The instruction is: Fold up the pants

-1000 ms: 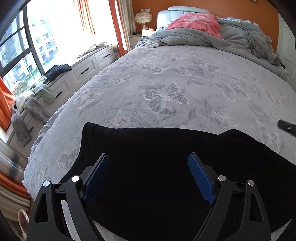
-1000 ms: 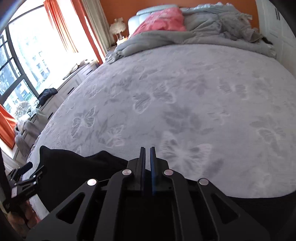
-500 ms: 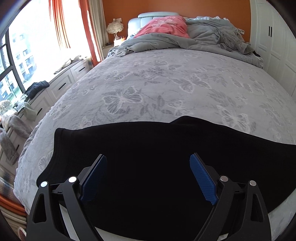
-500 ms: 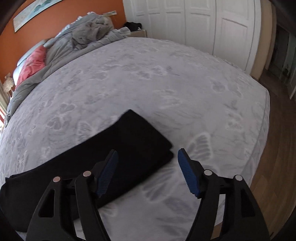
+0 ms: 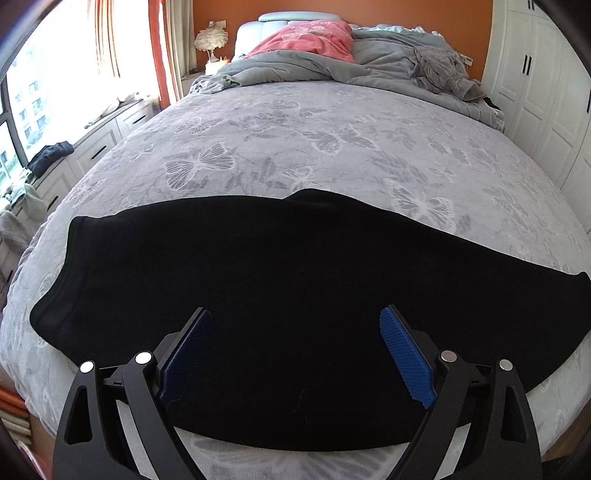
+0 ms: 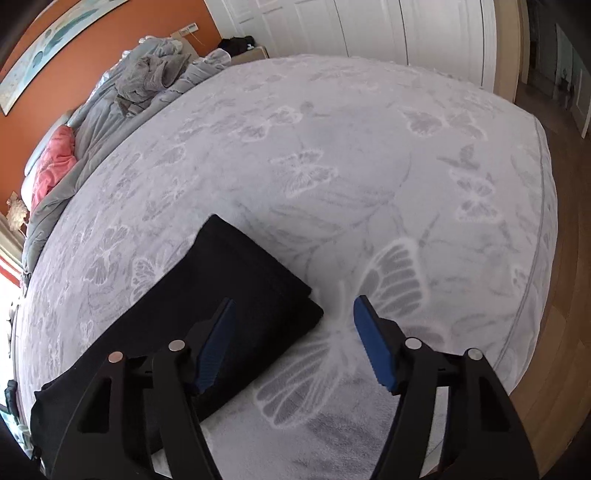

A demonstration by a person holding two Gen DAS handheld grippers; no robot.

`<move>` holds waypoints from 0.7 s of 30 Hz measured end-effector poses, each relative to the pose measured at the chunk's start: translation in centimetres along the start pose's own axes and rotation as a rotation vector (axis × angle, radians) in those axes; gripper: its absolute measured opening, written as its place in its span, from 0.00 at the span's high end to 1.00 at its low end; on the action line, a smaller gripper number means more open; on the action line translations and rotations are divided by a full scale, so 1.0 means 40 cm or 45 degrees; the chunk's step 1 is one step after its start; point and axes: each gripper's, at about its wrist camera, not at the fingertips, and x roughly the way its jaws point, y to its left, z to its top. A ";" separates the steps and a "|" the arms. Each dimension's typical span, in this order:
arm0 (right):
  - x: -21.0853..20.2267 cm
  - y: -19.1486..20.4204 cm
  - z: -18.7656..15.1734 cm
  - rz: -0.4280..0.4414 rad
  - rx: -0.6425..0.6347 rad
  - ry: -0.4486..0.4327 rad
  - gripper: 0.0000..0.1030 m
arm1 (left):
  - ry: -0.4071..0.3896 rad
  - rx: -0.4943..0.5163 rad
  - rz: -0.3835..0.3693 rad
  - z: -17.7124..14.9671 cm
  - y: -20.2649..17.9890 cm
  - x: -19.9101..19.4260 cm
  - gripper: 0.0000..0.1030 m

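Black pants (image 5: 280, 295) lie flat across the near end of the bed, folded lengthwise into one long band, waistband at the left. My left gripper (image 5: 295, 325) is open and empty, hovering over the middle of the pants. In the right wrist view the leg end of the pants (image 6: 236, 291) lies on the bedspread. My right gripper (image 6: 293, 314) is open and empty, just above that leg end; its left finger is over the fabric, its right finger over the bedspread.
The bed (image 5: 332, 140) has a grey butterfly-print bedspread. A rumpled grey duvet (image 5: 369, 62) and pink pillow (image 5: 310, 37) sit at the head. White drawers (image 5: 96, 147) run along the window side, white wardrobe doors (image 6: 369, 26) on the other. Wooden floor (image 6: 565, 295) lies past the bed's corner.
My right gripper opened, let go of the pants and swung to the leg end, then closed in on it. My left gripper stayed open and drew back, showing the whole band.
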 end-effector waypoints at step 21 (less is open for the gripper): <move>0.055 -0.017 -0.026 -0.030 0.068 0.185 0.42 | 0.025 -0.035 0.005 -0.008 0.026 -0.002 0.13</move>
